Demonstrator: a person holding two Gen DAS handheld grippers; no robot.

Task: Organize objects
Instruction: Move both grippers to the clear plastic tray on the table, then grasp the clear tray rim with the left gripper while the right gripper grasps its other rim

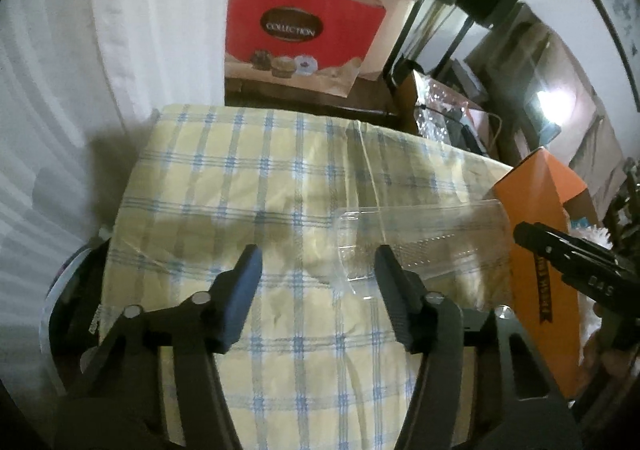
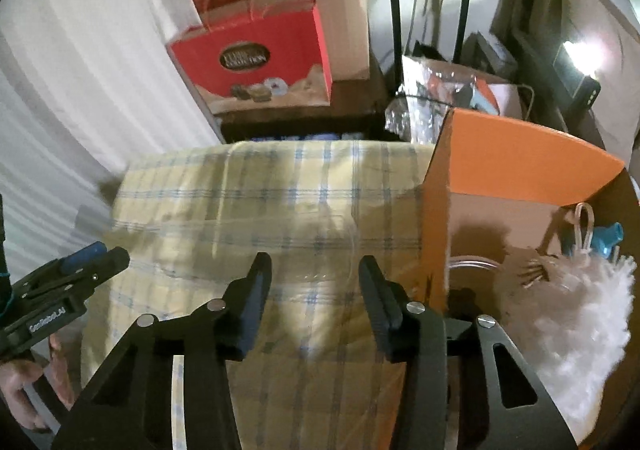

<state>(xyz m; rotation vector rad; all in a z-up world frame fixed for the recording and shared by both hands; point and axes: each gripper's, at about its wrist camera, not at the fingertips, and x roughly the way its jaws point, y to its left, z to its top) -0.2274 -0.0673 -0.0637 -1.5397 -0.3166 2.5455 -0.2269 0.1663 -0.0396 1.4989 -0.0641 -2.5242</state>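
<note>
Both grippers, left and right, hover with jaws parted and empty above the checked cloth, the clear tray at two o'clock awaiting pickup.

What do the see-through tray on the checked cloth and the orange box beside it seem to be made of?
The tray looks like thin, clear, glossy plastic: the cloth's checks show through it and its moulded ridges catch light. The orange box appears to be matte cardboard: flat panels, sharp folded edges, a plain brownish inside. Neither is certain from looks alone.
</note>
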